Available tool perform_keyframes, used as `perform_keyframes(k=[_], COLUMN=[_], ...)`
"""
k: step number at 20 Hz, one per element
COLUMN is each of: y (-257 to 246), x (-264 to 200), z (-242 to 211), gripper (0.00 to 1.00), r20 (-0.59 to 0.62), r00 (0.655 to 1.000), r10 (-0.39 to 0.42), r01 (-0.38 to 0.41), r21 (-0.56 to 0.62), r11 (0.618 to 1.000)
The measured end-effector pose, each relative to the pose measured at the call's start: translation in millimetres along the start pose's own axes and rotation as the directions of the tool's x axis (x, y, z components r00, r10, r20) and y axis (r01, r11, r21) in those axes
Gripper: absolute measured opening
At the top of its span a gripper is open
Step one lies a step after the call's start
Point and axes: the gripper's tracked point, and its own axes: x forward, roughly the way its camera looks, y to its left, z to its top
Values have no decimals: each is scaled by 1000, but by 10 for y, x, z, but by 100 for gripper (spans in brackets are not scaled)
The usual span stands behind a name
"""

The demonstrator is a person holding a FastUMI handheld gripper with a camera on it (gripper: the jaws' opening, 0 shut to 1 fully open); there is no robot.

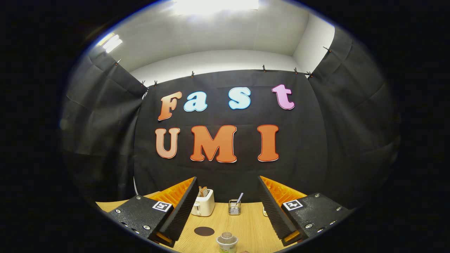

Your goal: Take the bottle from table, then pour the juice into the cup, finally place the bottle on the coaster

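Gripper [226, 211] wide open, holding nothing, raised over the wooden table [253, 225]. Bottle [227, 242] upright just ahead, low between the fingers, cap towards the camera. Coaster [204, 231] flat just beside it, nearer the left finger; toaster [204, 202] and small holder [234, 207] beyond. Best dropped straight, centred on the bottle, squeezed below the cap.

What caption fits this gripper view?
Open gripper hovers above a bottle, with the dark coaster and toaster ahead.
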Motion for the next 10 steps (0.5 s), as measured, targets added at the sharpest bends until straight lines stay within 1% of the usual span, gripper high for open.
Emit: perform_keyframes(k=[3,7,10], y=[30,100,127], x=[34,11,-1], z=[-141,-250,-449], gripper=[99,99,99], r20=[-27,-23,-32], r00=[1000,999,998], r10=[13,33,45], r01=[-13,-34,-45], r21=[-11,-10,-11], r11=[1000,999,999])
